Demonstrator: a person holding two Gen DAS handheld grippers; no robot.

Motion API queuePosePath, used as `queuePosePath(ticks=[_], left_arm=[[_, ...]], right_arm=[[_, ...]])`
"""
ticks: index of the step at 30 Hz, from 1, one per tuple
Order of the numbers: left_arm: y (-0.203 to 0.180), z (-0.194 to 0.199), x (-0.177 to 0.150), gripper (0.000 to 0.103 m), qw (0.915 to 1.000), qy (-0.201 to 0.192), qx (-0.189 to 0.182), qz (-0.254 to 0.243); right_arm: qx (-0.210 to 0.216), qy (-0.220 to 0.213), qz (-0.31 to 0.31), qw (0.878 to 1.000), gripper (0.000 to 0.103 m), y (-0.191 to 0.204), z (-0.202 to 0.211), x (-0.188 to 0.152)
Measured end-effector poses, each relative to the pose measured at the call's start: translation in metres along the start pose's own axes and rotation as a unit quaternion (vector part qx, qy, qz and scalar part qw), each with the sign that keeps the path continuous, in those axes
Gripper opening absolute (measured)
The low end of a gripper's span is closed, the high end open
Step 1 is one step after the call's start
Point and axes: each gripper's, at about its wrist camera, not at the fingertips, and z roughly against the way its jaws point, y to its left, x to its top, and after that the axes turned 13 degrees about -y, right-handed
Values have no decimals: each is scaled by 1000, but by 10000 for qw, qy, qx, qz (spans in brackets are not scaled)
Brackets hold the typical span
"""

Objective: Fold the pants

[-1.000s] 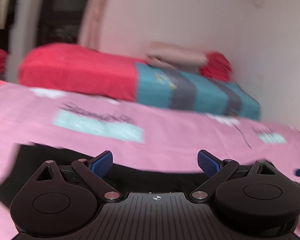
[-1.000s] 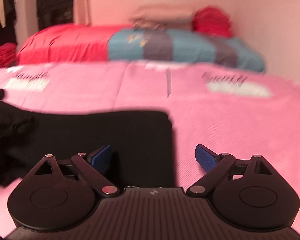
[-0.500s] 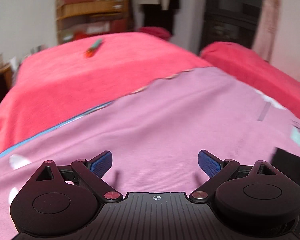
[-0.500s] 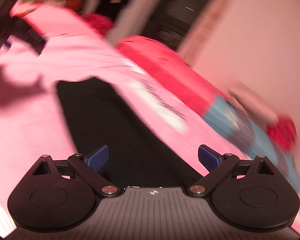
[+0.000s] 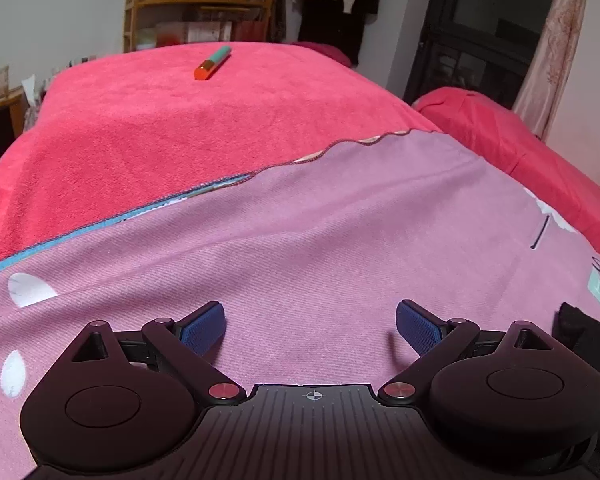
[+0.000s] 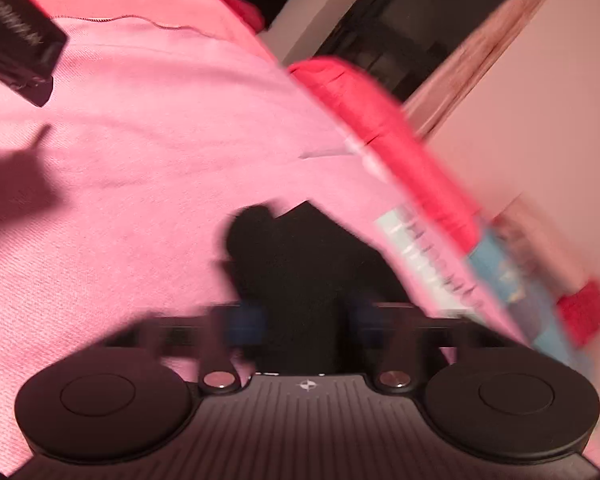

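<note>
From the bedside, I hold the left gripper [image 5: 310, 322] just above the pink woven bedspread [image 5: 300, 240], its blue-padded jaws spread wide with nothing between them. The black fabric pants [image 6: 300, 264] lie on that bedspread; in the left wrist view only a dark corner shows at the near right edge, just beside the gripper body. The right wrist view is smeared by motion, and the right gripper [image 6: 304, 324] sits low over the black cloth with the pants running between its blurred fingers; the pads look closer together than the left's, but I cannot tell whether they are pinching the fabric or merely straddling it. Far beyond, a teal-and-orange pen-like tube [image 5: 212, 62] rests on the red plush blanket [image 5: 160, 128], well apart from the work. My reading is that the right side is taking hold of an edge of the pants while the left, pointed away from the garment, has yet to find its own grip. To do this step well I would slow the right hand until the view clears, confirm that cloth alone and not bedspread is between the pads, then swing the left toward the dark corner at its right and catch the matching edge, so both lift level and the fold lands square rather than skewed.
</note>
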Motion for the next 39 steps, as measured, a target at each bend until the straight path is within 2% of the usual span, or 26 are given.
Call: queuePosePath(ticks=[4, 7, 9, 11, 13, 15, 16, 18, 20, 22, 24, 26, 28, 29, 30, 31, 32, 33, 34, 35, 36, 37, 39], left_arm=[[-21, 20, -7, 103, 9993, -84, -252, -267], [-53, 46, -18, 103, 9942, -56, -878, -613], [-82, 69, -31, 103, 9855, 1, -1449, -887], [-115, 91, -44, 103, 9706, 143, -2124, -1123], [-151, 110, -58, 103, 9505, 269, -2757, -1405], [-188, 123, -72, 103, 9352, 284, -3061, -1757], [-207, 125, -81, 103, 9299, 309, -3096, -1964], [-238, 122, -94, 103, 9262, 416, -3018, -2221], [-252, 117, -98, 103, 9218, 658, -3189, -2102], [-253, 120, -94, 103, 9110, 888, -3565, -1871], [-251, 131, -89, 103, 8864, 934, -4126, -1878], [-248, 149, -90, 103, 8611, 848, -4564, -2073], [-246, 160, -92, 103, 8453, 793, -4751, -2311], [-243, 164, -92, 103, 8399, 791, -4809, -2390], [-240, 166, -90, 103, 8372, 778, -4835, -2437], [-237, 169, -87, 103, 8355, 729, -4860, -2460], [-234, 170, -83, 103, 8357, 679, -4864, -2458], [-235, 171, -77, 103, 8374, 648, -4853, -2429], [-240, 168, -72, 103, 8399, 635, -4841, -2369], [-244, 165, -68, 103, 8424, 629, -4828, -2309], [-249, 162, -66, 103, 8459, 626, -4786, -2267], [-257, 159, -65, 103, 8509, 632, -4710, -2239], [-274, 153, -69, 103, 8573, 747, -4589, -2209]], right_arm=[[469, -52, -1234, 9912, 24, -60, 12, 4], [696, -133, -2361, 9691, 24, -126, 28, 7], [769, -196, -3006, 9504, 24, -168, 41, 1], [734, -283, -3390, 9375, 24, -200, 55, -8], [696, -394, -3659, 9272, 23, -224, 71, -19], [680, -498, -3844, 9193, 23, -242, 87, -31], [661, -541, -3912, 9164, 23, -251, 97, -37], [573, -643, -4008, 9121, 23, -268, 113, -49], [402, -718, -4106, 9081, 23, -286, 133, -65], [194, -785, -4266, 9008, 23, -310, 155, -90], [-115, -830, -4469, 8906, 23, -332, 180, -122], [-430, -809, -4759, 8747, 23, -353, 203, -165], [-649, -614, -4964, 8635, 28, -364, 215, -214], [-793, -284, -5066, 8581, 32, -368, 213, -239], [-982, 135, -5187, 8492, 43, -370, 212, -262], [-1093, 269, -5364, 8364, 42, -373, 216, -280], [-1003, 6, -5632, 8202, 42, -376, 226, -294], [-1016, -202, -5838, 8052, 51, -379, 235, -300], [-1275, -290, -5835, 8015, 64, -382, 241, -298], [-1632, -356, -5631, 8094, 67, -383, 245, -291], [-1893, -415, -5336, 8232, 69, -384, 245, -282], [-1991, -428, -5098, 8359, 71, -383, 241, -272], [-1841, -436, -4852, 8537, 74, -381, 229, -256]])
